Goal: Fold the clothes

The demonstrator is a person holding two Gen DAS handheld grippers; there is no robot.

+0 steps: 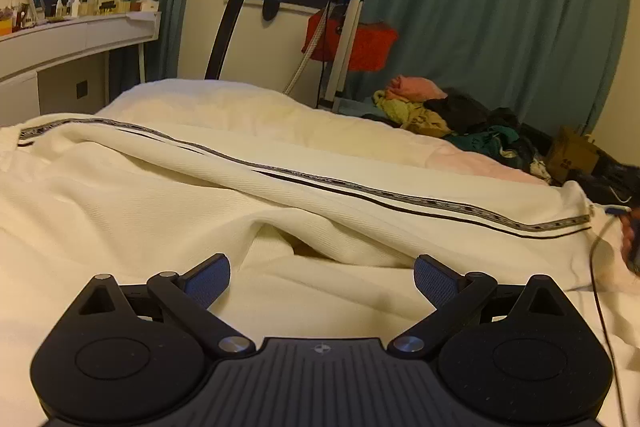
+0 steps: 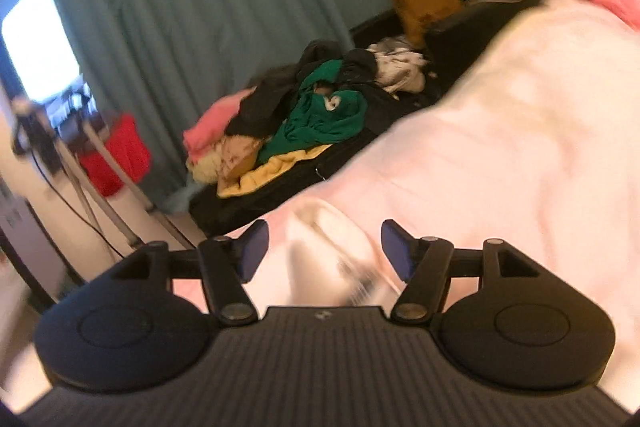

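Note:
A white ribbed garment (image 1: 168,187) with a dark patterned stripe (image 1: 360,189) lies rumpled across the bed in the left wrist view. My left gripper (image 1: 322,277) hovers just above its folds, open, with nothing between its blue pads (image 1: 208,283). In the blurred right wrist view, my right gripper (image 2: 324,247) is open over the pale pink bedding (image 2: 500,155). A blurred pale fold of cloth (image 2: 336,251) lies between its fingers, untouched as far as I can tell.
A heap of mixed clothes (image 2: 304,115) sits on a dark couch (image 2: 480,27) beyond the bed; the clothes heap (image 1: 452,115) also shows at the left view's right. A white vanity shelf (image 1: 80,35), a stand with a red bag (image 1: 360,43), and teal curtains (image 1: 500,7) line the walls.

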